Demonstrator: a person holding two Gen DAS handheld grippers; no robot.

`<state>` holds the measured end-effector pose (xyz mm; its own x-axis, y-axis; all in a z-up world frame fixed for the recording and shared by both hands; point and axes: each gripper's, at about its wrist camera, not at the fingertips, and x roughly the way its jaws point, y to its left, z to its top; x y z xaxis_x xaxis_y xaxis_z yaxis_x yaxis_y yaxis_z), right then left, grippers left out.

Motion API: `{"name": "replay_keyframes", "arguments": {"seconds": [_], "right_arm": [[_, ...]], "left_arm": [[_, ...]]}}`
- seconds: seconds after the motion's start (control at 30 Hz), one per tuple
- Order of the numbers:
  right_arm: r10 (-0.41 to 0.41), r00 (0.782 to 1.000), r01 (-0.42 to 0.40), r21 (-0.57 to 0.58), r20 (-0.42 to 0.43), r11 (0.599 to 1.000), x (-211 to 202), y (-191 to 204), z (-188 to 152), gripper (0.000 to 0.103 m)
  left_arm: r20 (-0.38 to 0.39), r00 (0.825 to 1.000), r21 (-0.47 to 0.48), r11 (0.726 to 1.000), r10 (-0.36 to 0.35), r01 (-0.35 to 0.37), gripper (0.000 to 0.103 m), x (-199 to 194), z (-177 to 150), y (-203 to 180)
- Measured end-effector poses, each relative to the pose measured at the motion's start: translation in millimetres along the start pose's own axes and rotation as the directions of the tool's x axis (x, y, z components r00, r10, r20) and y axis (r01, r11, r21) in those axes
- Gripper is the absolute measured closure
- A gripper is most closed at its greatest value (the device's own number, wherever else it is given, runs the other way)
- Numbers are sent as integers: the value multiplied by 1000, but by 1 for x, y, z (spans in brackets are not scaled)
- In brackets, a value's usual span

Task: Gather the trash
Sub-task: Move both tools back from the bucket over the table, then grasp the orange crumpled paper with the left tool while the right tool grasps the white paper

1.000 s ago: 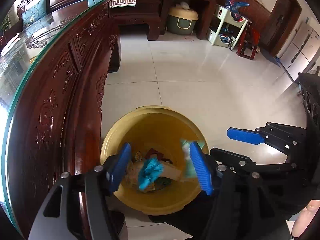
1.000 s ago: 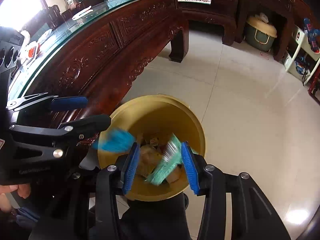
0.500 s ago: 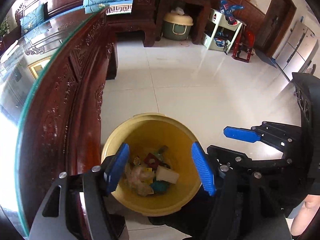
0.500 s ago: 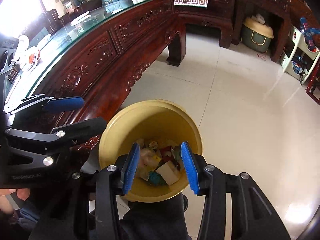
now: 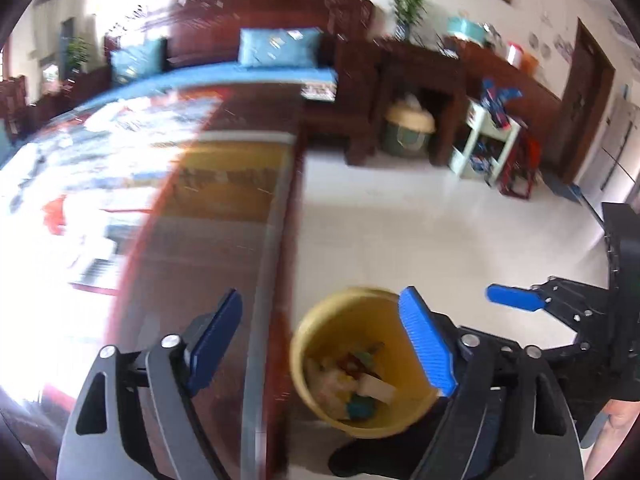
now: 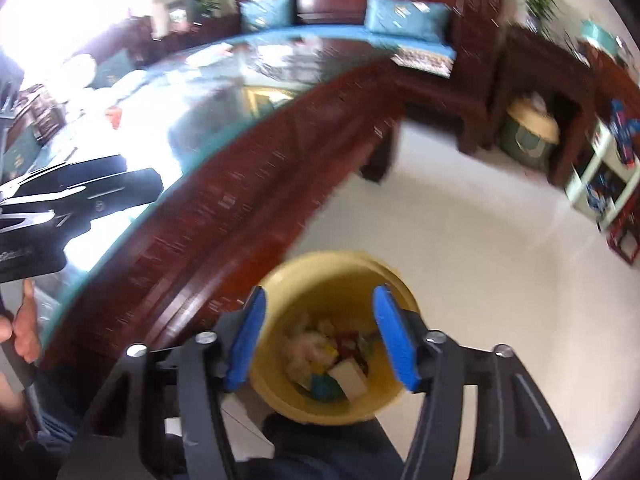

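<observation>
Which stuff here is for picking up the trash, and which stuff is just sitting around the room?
For the job:
- yellow bin on the floor
- trash in it
- left gripper, jaws just opened, nothing between them
- right gripper, jaws just opened, nothing between them

Just sitting around:
- glass-topped wooden table
- blue cushions
- green basket with a cream lid
- white shelf

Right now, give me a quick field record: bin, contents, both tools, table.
bin: yellow bin on the tiled floor, beside the wooden table
contents: mixed trash at the bottom, including a white piece and a teal piece
left tool: left tool, jaws just been opening, nothing between them
right tool: right tool, jaws just been opening, empty, above the bin
table: glass-topped, carved dark red wood; items on it too blurred to name
</observation>
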<state>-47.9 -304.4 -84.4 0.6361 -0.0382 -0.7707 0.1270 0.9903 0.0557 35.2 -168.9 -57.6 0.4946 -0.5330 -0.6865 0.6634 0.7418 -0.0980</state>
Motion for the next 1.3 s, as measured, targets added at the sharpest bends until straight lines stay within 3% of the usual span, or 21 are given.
{"name": "replay_keyframes", "arguments": {"seconds": [0.1, 0.2, 0.3, 0.4, 0.5, 0.57, 0.77, 0.97, 1.3], "right_arm": [[35, 998, -32, -47, 61, 998, -8, 32, 20, 32], [64, 991, -57, -63, 119, 996, -12, 58, 40, 18], [94, 978, -79, -87, 186, 993, -13, 86, 56, 9], [116, 965, -91, -114, 237, 989, -9, 112, 74, 9], [82, 963, -51, -125, 255, 991, 1, 134, 91, 9], [117, 960, -78, -160, 256, 984, 7, 151, 102, 9], [135, 968, -83, -241, 210, 967, 48, 187, 136, 9], [144, 984, -104, -319, 103, 942, 99, 209, 156, 9], [259, 966, -244, -325, 3, 914, 155, 217, 190, 9]], "left_arm": [[57, 996, -27, 997, 72, -70, 13, -29, 0, 31], [97, 987, -70, 990, 131, -125, 6, -55, -1, 66], [120, 977, -112, 980, 178, -165, 4, -75, 0, 101], [132, 963, -160, 964, 233, -211, 4, -89, 2, 140], [129, 956, -207, 950, 263, -233, 4, -96, 2, 180], [122, 954, -229, 943, 274, -241, 4, -95, 3, 201], [78, 957, -227, 940, 280, -256, 4, -66, 13, 247], [35, 981, -291, 941, 189, -171, 4, -18, 38, 288], [-51, 993, -355, 927, 110, -121, 4, 41, 58, 318]]}}
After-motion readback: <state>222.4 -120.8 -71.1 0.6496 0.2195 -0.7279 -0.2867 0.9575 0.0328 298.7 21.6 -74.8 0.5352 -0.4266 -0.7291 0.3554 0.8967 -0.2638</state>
